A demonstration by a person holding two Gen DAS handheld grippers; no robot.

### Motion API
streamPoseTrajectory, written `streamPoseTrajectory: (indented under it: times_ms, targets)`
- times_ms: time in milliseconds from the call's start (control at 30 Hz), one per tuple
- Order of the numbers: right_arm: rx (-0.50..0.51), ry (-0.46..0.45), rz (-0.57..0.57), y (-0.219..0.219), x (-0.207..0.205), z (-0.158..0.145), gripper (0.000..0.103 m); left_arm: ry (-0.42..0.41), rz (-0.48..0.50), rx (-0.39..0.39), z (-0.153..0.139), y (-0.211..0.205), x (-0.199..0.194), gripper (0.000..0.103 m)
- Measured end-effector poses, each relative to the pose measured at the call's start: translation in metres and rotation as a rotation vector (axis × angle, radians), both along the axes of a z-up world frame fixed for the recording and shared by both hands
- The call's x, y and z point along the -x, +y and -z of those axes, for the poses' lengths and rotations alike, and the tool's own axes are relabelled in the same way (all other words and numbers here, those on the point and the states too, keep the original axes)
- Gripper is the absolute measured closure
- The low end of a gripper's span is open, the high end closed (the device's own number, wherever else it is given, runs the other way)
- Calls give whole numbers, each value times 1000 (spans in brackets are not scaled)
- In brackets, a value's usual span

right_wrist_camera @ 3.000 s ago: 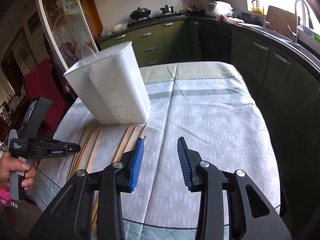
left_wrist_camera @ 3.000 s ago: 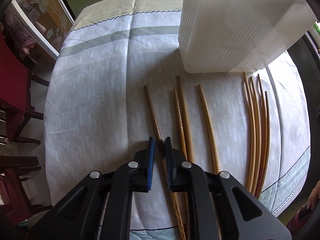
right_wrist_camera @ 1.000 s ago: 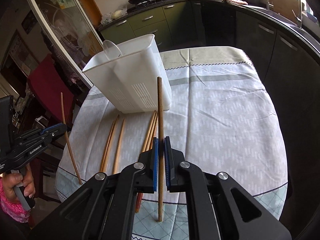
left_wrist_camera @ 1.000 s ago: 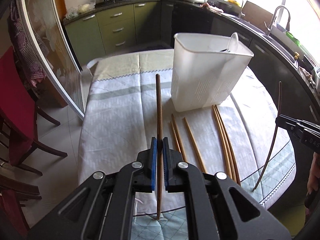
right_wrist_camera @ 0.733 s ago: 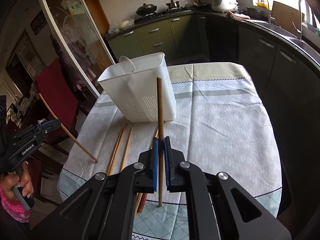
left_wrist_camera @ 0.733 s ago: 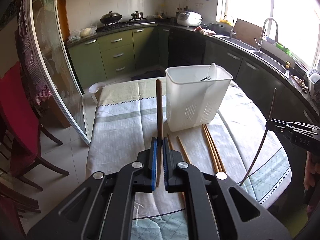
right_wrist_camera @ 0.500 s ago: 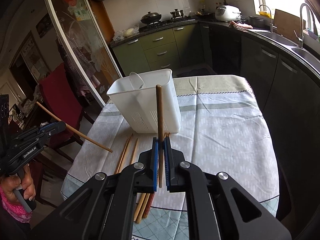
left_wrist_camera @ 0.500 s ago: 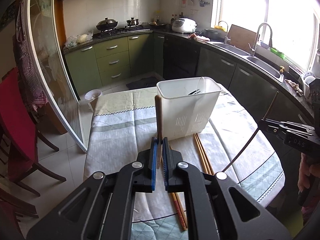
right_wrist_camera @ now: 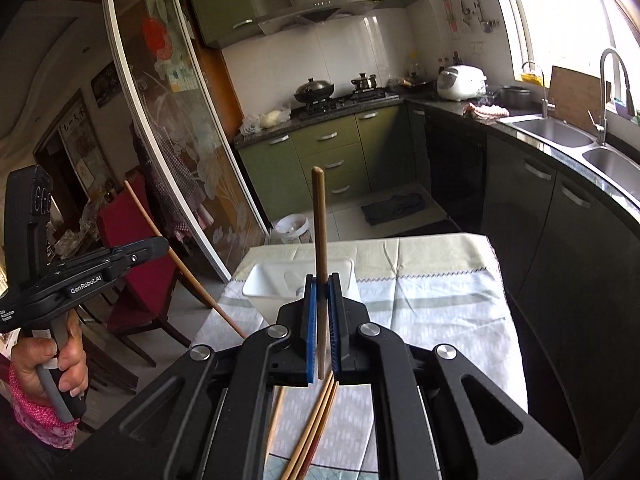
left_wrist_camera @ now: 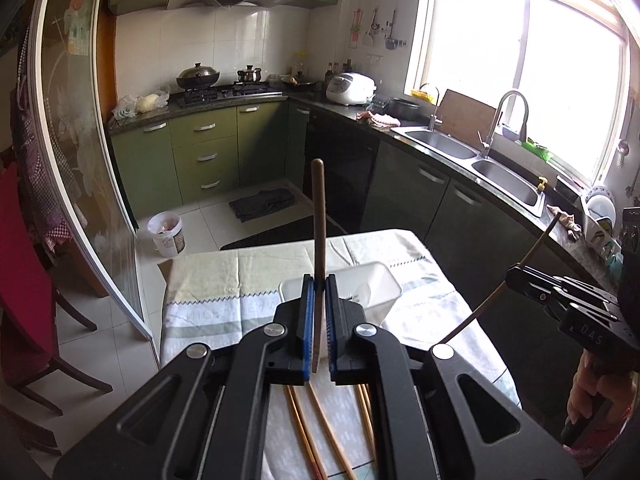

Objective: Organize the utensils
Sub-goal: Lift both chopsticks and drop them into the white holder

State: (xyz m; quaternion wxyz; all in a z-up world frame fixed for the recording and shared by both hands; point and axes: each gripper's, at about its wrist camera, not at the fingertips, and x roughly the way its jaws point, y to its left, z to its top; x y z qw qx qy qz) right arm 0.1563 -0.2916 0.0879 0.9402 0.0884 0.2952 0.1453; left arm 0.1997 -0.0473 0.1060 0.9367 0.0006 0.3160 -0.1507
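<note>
Smooth wooden chopsticks (left_wrist_camera: 318,216), a matt white plastic holder (left_wrist_camera: 384,284), a cloth tablecloth (left_wrist_camera: 208,280).

"GenRobot.AI" stands in white on the left gripper (right_wrist_camera: 158,245) seen from the right wrist, and "DAS" in pale letters on the right gripper (left_wrist_camera: 510,276) seen from the left.

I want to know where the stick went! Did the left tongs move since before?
Yes. The left tongs, shut on a brown wooden chopstick, went up: the white plastic utensil bin on the table now sits much lower in the left wrist view.
</note>
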Motion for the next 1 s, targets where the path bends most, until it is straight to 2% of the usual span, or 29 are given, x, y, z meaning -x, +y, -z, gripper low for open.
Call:
streamPoseTrajectory:
  times_ms: [200, 333, 433, 567, 800, 867, 933, 1000]
  targets:
    - [-19, -102, 21, 0, -17, -48, 96, -82, -7, 25, -30, -11, -21, 97]
    - [-4, -129, 49, 7, -45, -55, 96, -107, -30, 3, -25, -17, -38, 97]
    - [17, -100, 60, 16, -75, -42, 96, -68, -40, -15, -4, -21, -54, 97]
    - [46, -29, 55, 31, -111, -5, 96, 17, -36, -22, 31, -22, -74, 97]
    - [107, 84, 14, 47, -140, 56, 96, 119, -13, -43, 74, -23, -84, 97]
    - [116, 101, 7, 49, -142, 66, 96, 124, -10, -46, 77, -23, -83, 93]
    - [123, 111, 0, 50, -143, 71, 96, 124, -9, -46, 77, -23, -82, 82]
    - [123, 107, -2, 49, -141, 71, 95, 117, -7, -43, 73, -23, -78, 79]
